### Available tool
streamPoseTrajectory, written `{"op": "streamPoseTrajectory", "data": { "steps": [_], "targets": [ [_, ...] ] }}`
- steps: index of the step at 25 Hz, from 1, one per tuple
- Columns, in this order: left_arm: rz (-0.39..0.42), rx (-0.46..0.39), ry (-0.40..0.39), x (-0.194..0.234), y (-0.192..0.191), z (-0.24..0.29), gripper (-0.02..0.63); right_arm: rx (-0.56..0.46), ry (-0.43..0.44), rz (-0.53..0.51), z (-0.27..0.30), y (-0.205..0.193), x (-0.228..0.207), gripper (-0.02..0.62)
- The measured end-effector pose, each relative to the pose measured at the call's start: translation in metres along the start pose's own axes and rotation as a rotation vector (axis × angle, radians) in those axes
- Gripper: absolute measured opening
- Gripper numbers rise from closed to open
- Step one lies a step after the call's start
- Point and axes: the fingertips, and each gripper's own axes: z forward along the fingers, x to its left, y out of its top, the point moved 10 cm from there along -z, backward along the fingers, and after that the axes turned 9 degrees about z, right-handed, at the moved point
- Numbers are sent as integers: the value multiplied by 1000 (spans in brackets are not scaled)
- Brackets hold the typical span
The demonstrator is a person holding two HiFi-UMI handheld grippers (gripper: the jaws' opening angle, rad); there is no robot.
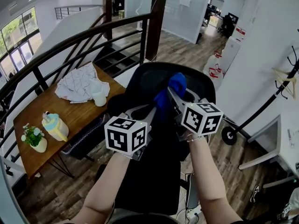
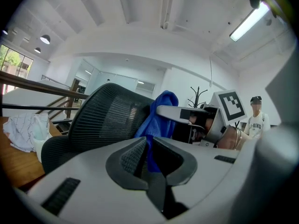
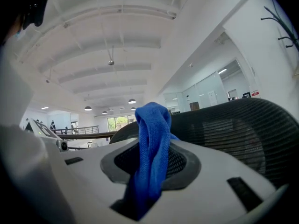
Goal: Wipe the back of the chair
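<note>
A black office chair with a mesh back [image 1: 148, 78] stands below me, its back toward the far side. A blue cloth [image 1: 170, 93] is bunched over the top part of the chair back. My left gripper [image 1: 153, 111] is shut on the cloth's lower end, and in the left gripper view the cloth [image 2: 161, 110] runs up from between its jaws [image 2: 147, 155] beside the mesh back [image 2: 110, 118]. My right gripper [image 1: 174, 98] is shut on the same cloth; in the right gripper view the cloth [image 3: 154, 143] stands pinched between its jaws [image 3: 152, 171], with the chair back [image 3: 243, 129] just behind.
A wooden table [image 1: 70, 120] at the left carries a white crumpled cloth [image 1: 79, 83], a cup [image 1: 98, 97], a yellow and blue jug [image 1: 54, 127] and a small plant [image 1: 33, 138]. A dark stair railing [image 1: 70, 43] curves behind. A coat stand [image 1: 261, 108] is at the right. A person [image 2: 256, 120] stands far off.
</note>
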Motion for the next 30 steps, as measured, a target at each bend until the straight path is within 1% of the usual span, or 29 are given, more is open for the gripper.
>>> {"op": "streamPoseTrajectory", "data": {
  "steps": [5, 10, 16, 24, 30],
  "targets": [
    [-2, 6, -31, -10, 0, 10, 51, -13, -41, 0, -17, 3, -12, 121],
    [-13, -11, -67, -20, 2, 18, 51, -32, -83, 8, -36, 2, -22, 121],
    [-6, -8, -115, -34, 4, 29, 51, -49, -121, 12, -59, 4, -34, 120],
    [4, 16, -193, -58, 1, 42, 51, -56, -168, 3, -86, 5, -42, 120],
    [0, 34, -226, -70, -6, 48, 51, -48, -188, 4, -105, 2, -46, 120]
  ]
}}
